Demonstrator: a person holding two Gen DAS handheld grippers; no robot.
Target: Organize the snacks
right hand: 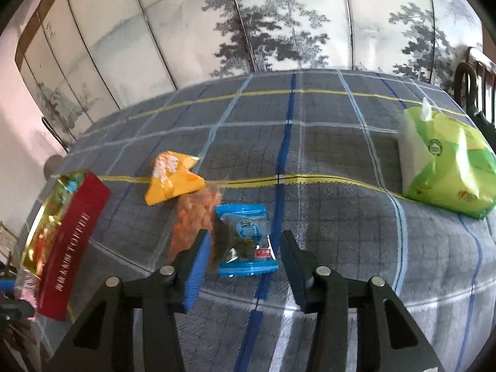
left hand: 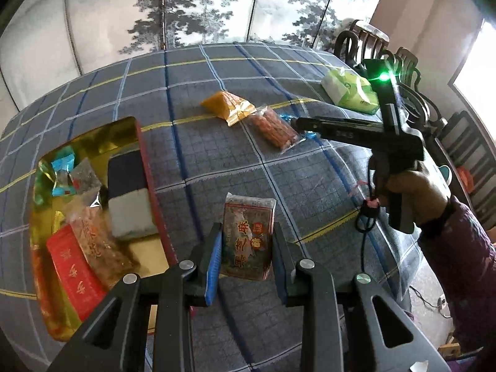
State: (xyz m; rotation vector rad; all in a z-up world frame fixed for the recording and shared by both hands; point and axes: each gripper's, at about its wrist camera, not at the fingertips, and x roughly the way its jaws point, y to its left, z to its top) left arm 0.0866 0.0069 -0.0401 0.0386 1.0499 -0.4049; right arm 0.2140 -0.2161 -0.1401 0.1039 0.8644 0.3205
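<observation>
My left gripper [left hand: 246,249] is shut on a dark sesame-cake packet [left hand: 248,235] with red and yellow print, held above the tablecloth just right of the red box [left hand: 155,198]. The box has a gold lining and holds several snacks. My right gripper [right hand: 245,254] is open, its fingers on either side of a blue-wrapped snack [right hand: 245,238] lying on the cloth. An orange snack pack [right hand: 192,220] lies touching its left side, and a yellow packet [right hand: 173,176] lies behind that. In the left wrist view the right gripper [left hand: 294,122] reaches toward the orange pack [left hand: 272,127] and yellow packet [left hand: 228,107].
A green tissue pack [right hand: 446,161] sits at the far right of the checked tablecloth [right hand: 325,155]; it also shows in the left wrist view [left hand: 350,90]. Dark wooden chairs [left hand: 372,46] stand beyond the table's right edge. A painted folding screen [right hand: 248,24] stands behind the table.
</observation>
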